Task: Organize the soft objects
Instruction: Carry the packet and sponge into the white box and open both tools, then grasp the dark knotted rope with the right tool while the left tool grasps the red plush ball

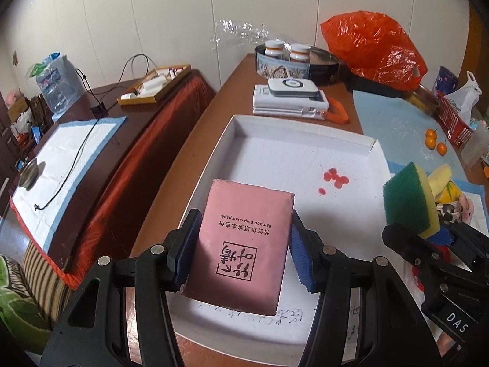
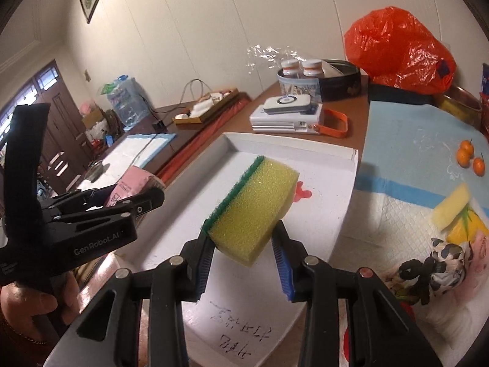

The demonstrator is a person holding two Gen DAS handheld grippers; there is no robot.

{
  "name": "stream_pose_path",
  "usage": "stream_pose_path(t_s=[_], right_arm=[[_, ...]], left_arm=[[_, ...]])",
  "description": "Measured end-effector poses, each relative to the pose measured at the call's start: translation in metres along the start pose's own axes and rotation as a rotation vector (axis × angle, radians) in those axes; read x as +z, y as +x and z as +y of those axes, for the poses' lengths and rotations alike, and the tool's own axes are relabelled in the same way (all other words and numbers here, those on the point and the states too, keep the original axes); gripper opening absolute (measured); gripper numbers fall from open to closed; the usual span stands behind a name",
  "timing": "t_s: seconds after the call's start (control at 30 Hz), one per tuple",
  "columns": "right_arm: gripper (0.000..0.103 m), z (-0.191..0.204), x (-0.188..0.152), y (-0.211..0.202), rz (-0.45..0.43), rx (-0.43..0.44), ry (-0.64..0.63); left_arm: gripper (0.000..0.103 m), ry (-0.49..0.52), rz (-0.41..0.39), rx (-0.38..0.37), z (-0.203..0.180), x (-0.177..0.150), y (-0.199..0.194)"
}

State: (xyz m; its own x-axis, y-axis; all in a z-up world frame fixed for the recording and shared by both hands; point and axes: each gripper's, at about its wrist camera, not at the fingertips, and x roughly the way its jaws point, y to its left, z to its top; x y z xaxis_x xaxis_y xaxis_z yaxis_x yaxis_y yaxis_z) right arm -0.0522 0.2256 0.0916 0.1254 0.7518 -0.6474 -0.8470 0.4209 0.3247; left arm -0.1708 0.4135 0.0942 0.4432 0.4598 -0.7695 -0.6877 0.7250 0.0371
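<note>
A pink tissue pack (image 1: 244,244) with dark printed characters sits between the blue pads of my left gripper (image 1: 244,223), which is shut on its sides. It hangs over the near left part of a shallow white tray (image 1: 305,128). My right gripper (image 2: 243,235) is shut on the lower end of a yellow sponge (image 2: 253,202) with a green scouring layer, held tilted above the tray (image 2: 330,202). In the left wrist view the right gripper (image 1: 428,229) and sponge (image 1: 409,198) stand at the tray's right edge. In the right wrist view the left gripper (image 2: 146,202) and pack (image 2: 131,186) are at the left.
Red spots (image 1: 334,179) mark the tray floor. Right of the tray lie a second yellow sponge (image 2: 452,208), a cow-patterned soft toy (image 2: 443,263) and small oranges (image 2: 467,156) on a blue-edged pad. Behind it are white devices (image 1: 290,101), a tin with bottles (image 1: 287,58) and an orange bag (image 1: 376,46).
</note>
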Motion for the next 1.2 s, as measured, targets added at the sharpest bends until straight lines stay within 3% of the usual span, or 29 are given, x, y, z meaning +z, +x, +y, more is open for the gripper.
stream_pose_path(t_s=[0.03, 0.07, 0.13, 0.17, 0.23, 0.3, 0.53, 0.97, 1.2], right_arm=[[0.054, -0.001, -0.001, 0.002, -0.002, -0.009, 0.004], [0.075, -0.002, -0.001, 0.005, -0.003, -0.009, 0.009], [0.101, -0.002, -0.002, 0.007, -0.015, 0.000, 0.023], [0.103, -0.002, -0.002, 0.009, -0.023, -0.001, 0.024], [0.103, -0.001, -0.003, 0.011, -0.043, -0.014, 0.017], [0.103, -0.001, -0.003, 0.010, -0.051, -0.034, 0.012], [0.103, -0.003, -0.005, -0.015, -0.120, -0.062, 0.040], [0.103, -0.022, -0.015, -0.079, -0.236, -0.088, 0.110], [0.103, -0.051, -0.031, -0.117, -0.280, -0.142, 0.152]], left_arm=[[0.056, -0.006, 0.007, -0.005, 0.002, -0.001, 0.003], [0.056, -0.016, 0.018, -0.013, 0.005, -0.001, 0.007], [0.057, -0.035, 0.035, -0.023, 0.008, -0.001, 0.014], [0.059, -0.049, 0.037, -0.029, 0.011, -0.001, 0.016], [0.092, -0.065, 0.029, -0.030, 0.015, 0.000, 0.019], [0.103, -0.073, 0.015, -0.043, 0.018, 0.000, 0.019], [0.103, -0.104, -0.014, -0.060, 0.020, 0.000, 0.007], [0.103, -0.041, -0.098, -0.109, -0.025, -0.015, -0.048], [0.103, 0.032, -0.089, -0.238, -0.073, -0.034, -0.066]])
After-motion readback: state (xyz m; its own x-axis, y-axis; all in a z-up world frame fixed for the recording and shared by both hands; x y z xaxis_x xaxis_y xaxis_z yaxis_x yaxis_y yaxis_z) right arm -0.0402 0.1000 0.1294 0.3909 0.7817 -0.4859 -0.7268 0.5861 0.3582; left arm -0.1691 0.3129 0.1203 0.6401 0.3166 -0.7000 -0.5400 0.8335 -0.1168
